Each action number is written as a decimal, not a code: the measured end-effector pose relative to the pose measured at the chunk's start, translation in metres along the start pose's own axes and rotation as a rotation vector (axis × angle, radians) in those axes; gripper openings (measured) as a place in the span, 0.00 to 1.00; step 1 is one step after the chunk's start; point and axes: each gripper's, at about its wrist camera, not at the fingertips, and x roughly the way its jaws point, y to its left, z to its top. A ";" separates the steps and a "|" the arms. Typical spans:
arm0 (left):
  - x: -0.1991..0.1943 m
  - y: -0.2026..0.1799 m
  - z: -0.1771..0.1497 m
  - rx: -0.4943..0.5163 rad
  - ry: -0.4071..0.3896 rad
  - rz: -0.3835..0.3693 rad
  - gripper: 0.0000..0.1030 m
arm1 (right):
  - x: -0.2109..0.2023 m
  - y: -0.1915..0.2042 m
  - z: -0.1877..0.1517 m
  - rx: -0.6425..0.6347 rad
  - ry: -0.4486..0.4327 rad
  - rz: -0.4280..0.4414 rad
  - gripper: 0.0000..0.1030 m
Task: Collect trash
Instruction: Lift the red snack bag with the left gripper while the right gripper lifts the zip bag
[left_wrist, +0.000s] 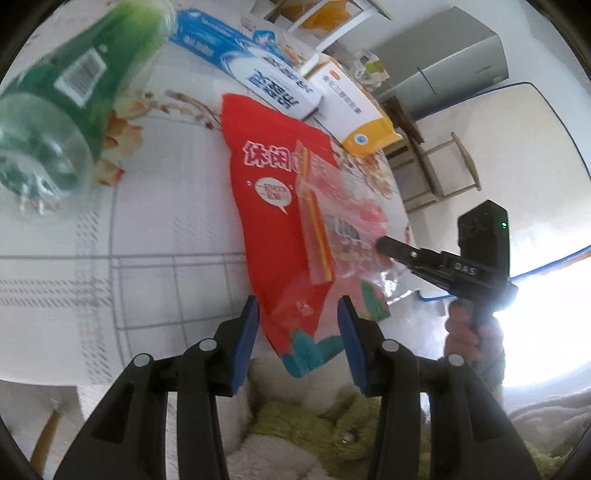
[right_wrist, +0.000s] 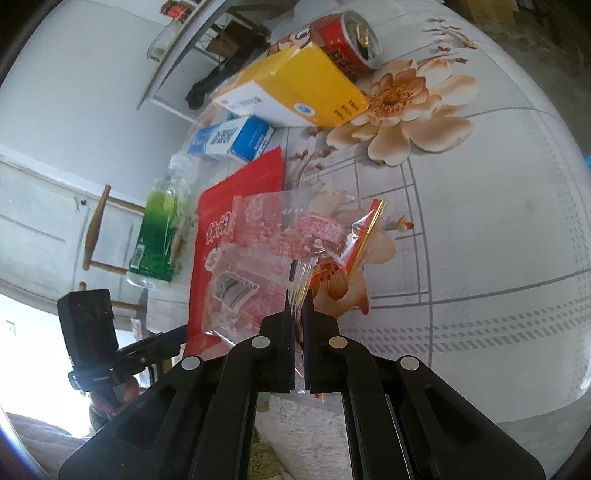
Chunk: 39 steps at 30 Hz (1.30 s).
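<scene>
Since the job is picking up trash, the right gripper (right_wrist: 298, 295) has its fingers pinched tight on the edge of a clear pink snack wrapper (right_wrist: 280, 240), which fans out just ahead of the fingertips, so it looks lifted for carrying off. The left gripper (left_wrist: 299, 314) has its blue pads (left_wrist: 248, 343) wide apart with nothing between them, and the bottom corner of the red snack bag (left_wrist: 273, 206) sits in that gap, untouched as far as I can tell. My guess is that's the next grab.

Further past the fingers: a green plastic bottle (left_wrist: 70, 92) lying on its side, a blue toothpaste box (left_wrist: 255, 66), a yellow-and-white box (right_wrist: 295, 88) and a red can (right_wrist: 351, 40).

All of it's on a white tablecloth (right_wrist: 480, 229) with a big peach flower print. Below the fingers there's something fuzzy, white and greenish. Room-wise, pale walls, a wooden chair (left_wrist: 443, 170), and a grey fridge (left_wrist: 450, 55).
</scene>
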 end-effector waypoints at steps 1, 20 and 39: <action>0.000 -0.001 -0.002 -0.003 0.009 -0.016 0.41 | 0.000 0.001 0.000 -0.004 0.003 -0.002 0.02; 0.041 -0.011 0.003 -0.051 0.138 -0.046 0.38 | 0.007 0.016 -0.017 -0.057 0.069 -0.033 0.02; 0.046 -0.017 0.010 -0.109 0.107 -0.160 0.07 | -0.005 0.003 -0.025 -0.011 0.060 0.020 0.02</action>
